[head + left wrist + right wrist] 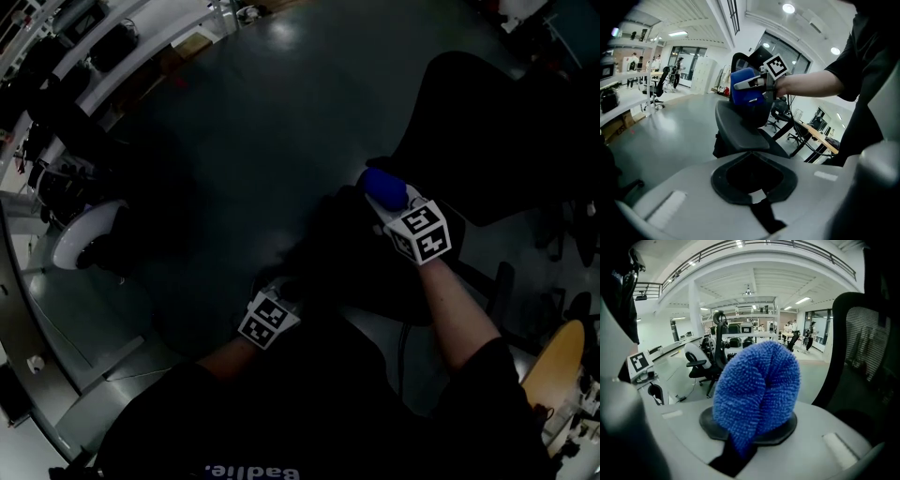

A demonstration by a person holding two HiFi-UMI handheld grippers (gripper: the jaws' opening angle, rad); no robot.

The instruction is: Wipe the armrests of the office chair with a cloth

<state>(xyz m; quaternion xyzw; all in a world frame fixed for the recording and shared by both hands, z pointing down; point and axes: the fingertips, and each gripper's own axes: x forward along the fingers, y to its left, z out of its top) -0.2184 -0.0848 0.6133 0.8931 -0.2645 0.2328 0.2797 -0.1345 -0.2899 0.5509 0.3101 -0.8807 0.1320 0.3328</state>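
Wide dark floor (281,103) all round, and the head view is very dim, so detail is scarce. The black chair (478,122) stands on the right, its mesh back filling the right edge of the right gripper view. Tables (122,56) line the far left, more office chairs (701,366) stand out on the open floor, and a wooden table (555,361) is cut off at the lower right. A white rounded shape (80,239) sits on the left, too dark to identify. Now the armrest (738,129): its grey pad lies just ahead of the left tongs (749,178), which are drawn together with nothing in them. The right tongs (750,427) are clamped on the blue cloth (757,390), a fat folded wad bulging up out of them and blocking much of that camera's forward view. From the left gripper view, the cloth sits over the far end of the armrest, with the person's bare forearm (806,84) reaching in from the right. Whether the cloth actually touches the pad is hard to tell.
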